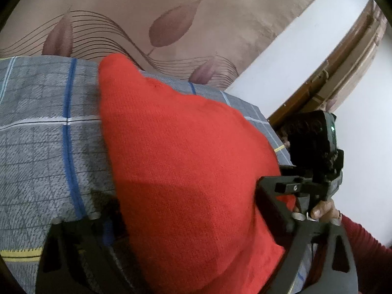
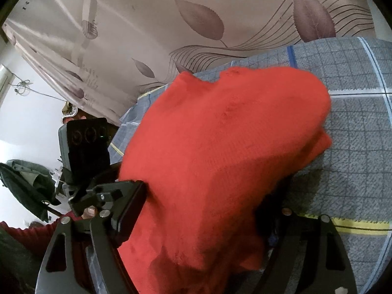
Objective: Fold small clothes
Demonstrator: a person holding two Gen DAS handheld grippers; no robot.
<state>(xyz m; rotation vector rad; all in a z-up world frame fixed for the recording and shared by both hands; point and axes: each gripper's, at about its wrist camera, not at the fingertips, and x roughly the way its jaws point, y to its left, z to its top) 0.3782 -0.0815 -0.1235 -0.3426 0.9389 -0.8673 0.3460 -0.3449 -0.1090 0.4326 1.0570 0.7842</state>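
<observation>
red knit garment (image 1: 176, 171) bunched between both tools over the checked sheet (image 1: 36, 127)

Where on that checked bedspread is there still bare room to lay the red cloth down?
Bare checked bedspread lies left of the red garment, around the blue stripe, and again right of it in the right wrist view, above the yellow stripe. Both grippers crowd the near edge.

Soft, even daylight; the red knit garment (image 1: 186, 171) throws a dark shadow beneath itself; its edges blur; fisheye bends the rims.
</observation>
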